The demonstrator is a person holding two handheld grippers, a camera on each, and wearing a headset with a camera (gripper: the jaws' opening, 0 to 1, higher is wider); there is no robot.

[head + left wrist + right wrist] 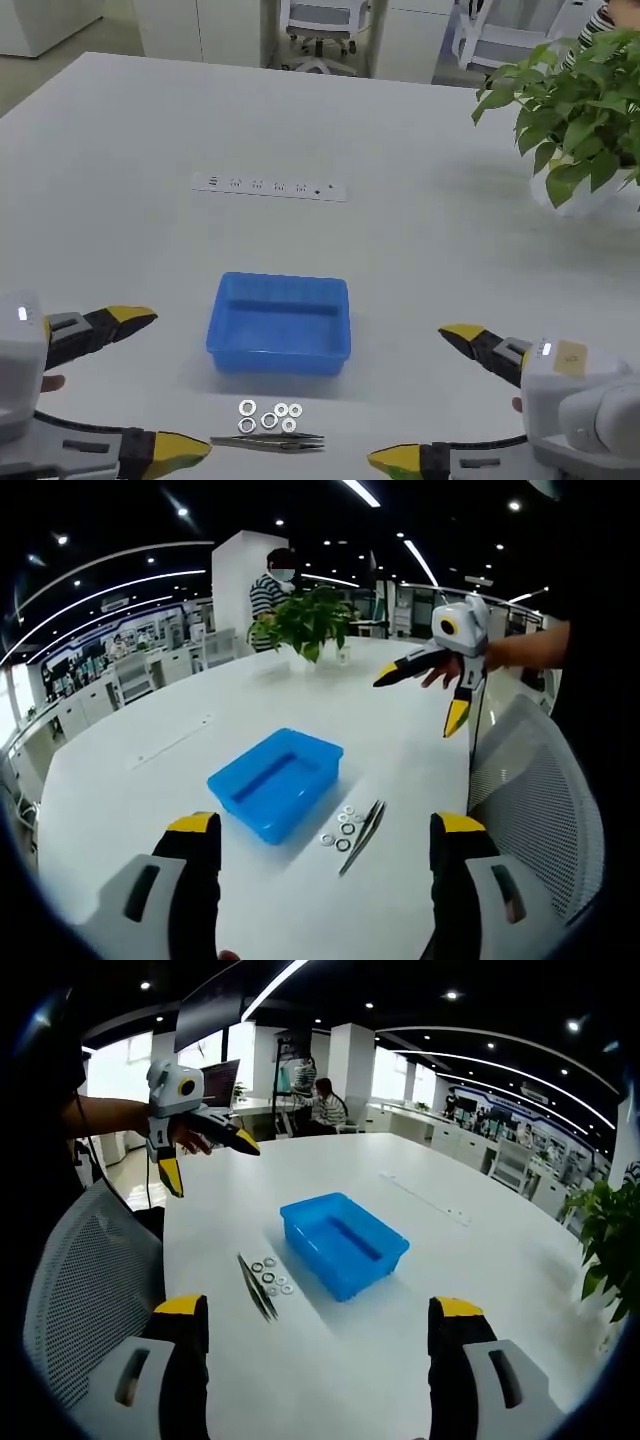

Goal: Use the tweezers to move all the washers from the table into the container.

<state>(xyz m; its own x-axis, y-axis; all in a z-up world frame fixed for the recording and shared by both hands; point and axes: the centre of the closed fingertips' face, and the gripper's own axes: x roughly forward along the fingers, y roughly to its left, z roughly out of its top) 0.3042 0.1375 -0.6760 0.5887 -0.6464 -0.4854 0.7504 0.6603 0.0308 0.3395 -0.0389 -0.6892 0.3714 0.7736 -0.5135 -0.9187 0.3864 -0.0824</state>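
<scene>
Several small silver metal washers lie touching thin metal tweezers, near the blue plastic container. Left gripper and right gripper both gape wide, empty.

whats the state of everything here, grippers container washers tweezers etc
left gripper: open, holding nothing
right gripper: open, holding nothing
container: upright, empty
washers: loose in a cluster on the table, between container and tweezers
tweezers: lying flat on the table, not held
power strip: nothing plugged in
</scene>
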